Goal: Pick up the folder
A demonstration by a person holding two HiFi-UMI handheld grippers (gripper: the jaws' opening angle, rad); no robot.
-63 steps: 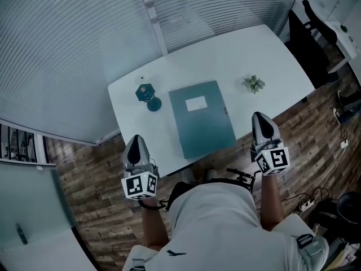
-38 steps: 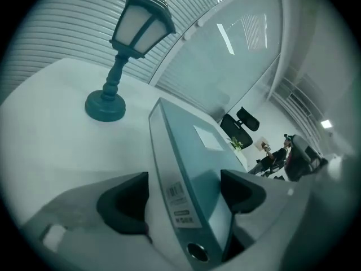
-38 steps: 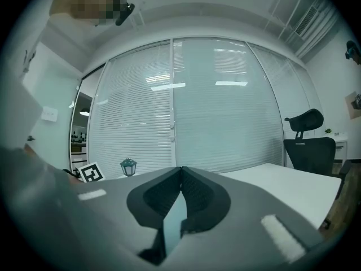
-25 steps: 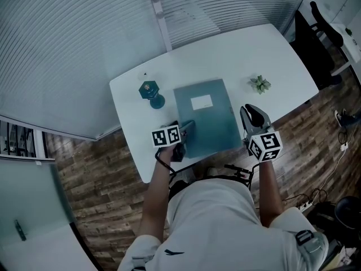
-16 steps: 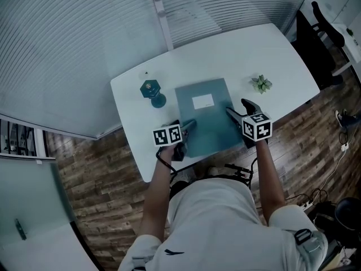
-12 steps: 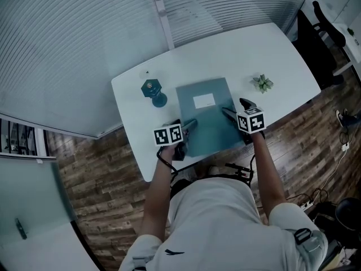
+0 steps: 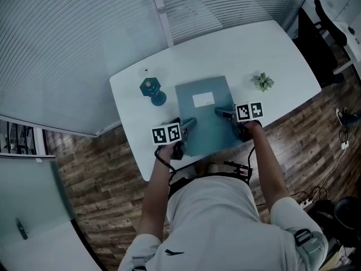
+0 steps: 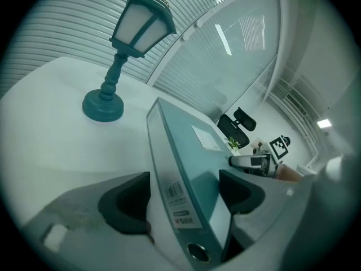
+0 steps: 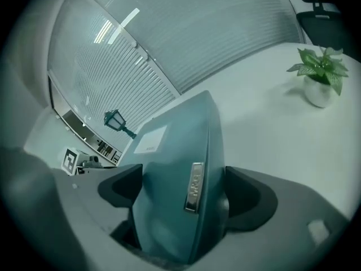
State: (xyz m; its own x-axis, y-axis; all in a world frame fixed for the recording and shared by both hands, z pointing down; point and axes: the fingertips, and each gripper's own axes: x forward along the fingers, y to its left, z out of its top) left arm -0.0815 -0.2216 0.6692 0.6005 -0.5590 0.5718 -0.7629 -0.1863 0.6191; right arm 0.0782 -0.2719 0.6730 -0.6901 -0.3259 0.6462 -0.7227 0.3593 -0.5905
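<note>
A teal folder (image 7: 206, 117) with a white label lies flat on the white table (image 7: 254, 44), near its front edge. My left gripper (image 7: 189, 123) is at the folder's near left corner; in the left gripper view its pads (image 8: 130, 199) press on the spine and cover of the folder (image 8: 186, 168). My right gripper (image 7: 223, 113) is at the folder's right edge. In the right gripper view the clasp edge of the folder (image 9: 175, 168) sits between the right gripper's (image 9: 183, 193) jaws, which have just been opening and stand wide around it.
A small teal lantern lamp (image 7: 150, 90) stands left of the folder, also in the left gripper view (image 8: 121, 61). A potted plant (image 7: 262, 82) sits to the right, close to my right gripper (image 9: 321, 75). A black chair (image 7: 316, 21) stands beyond the table's right end.
The right gripper came down and leftward onto the folder's right edge, rolling over and spreading its jaws. The left gripper stayed at the near left corner.
</note>
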